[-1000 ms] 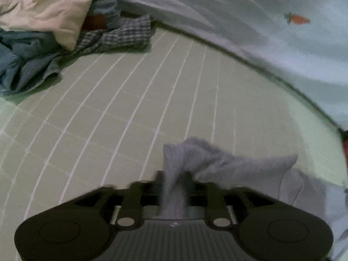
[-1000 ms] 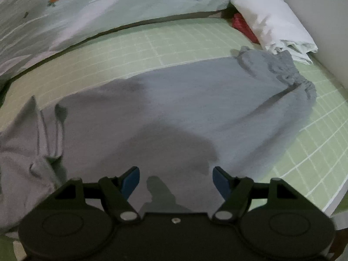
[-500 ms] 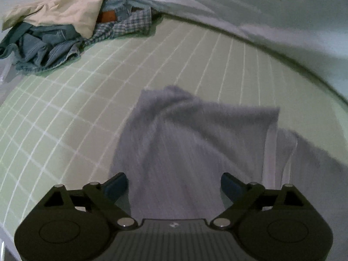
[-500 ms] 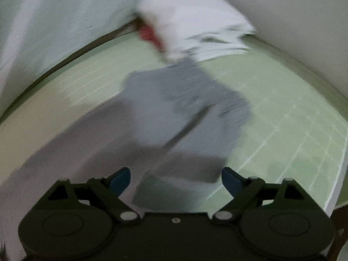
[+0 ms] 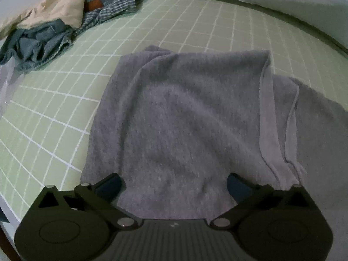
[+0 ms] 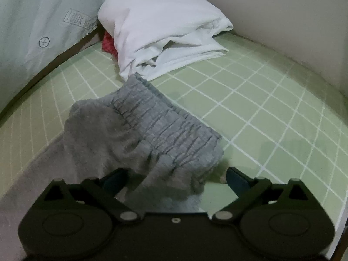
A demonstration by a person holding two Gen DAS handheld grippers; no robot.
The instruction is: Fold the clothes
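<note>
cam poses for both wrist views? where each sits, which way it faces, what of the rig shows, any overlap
Left wrist: on the left tongs, angled steeply down at the grey garment's hem end; unfolded clothes pile far left. Only its open fingers and housing show.
Right wrist: on the right tongs, angled down at the elastic waistband; white folded cloth behind. Only its open fingers and housing show.
Shared: grey garment, green grid sheet.
</note>
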